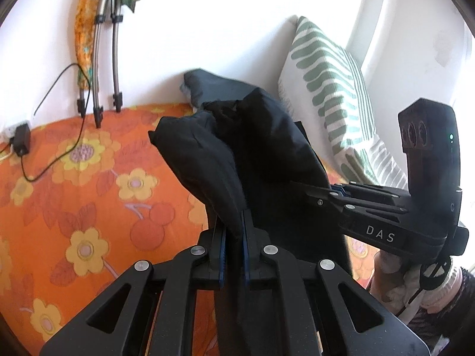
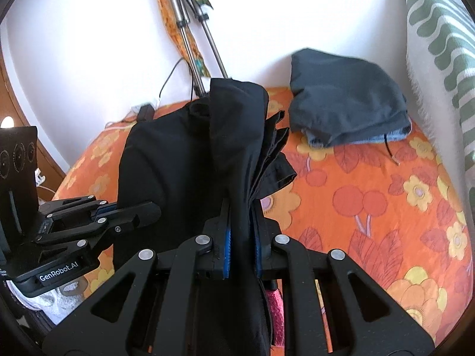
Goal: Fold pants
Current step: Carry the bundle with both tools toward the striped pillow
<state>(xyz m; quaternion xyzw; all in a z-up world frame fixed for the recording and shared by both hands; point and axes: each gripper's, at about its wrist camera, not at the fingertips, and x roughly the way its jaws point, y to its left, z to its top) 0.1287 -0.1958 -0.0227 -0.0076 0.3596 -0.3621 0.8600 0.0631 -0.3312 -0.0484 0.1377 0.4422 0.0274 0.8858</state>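
black pants [image 1: 267, 154]: smooth, bunched | both claws clamped | maybe woven

Each camera sits just behind its own fingers [image 1: 234, 255], looking forward and down along them at the orange flowered bed [image 1: 74, 195] close below. Both views share the black pants [image 2: 190, 154], the white wall [image 2: 89, 29] beyond the fingers, and the other gripper at one side.

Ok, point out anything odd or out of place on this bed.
A charger and its black cable trail over the orange bedspread, where cloth could snag. Otherwise nothing: both grippers pinch the black pants.
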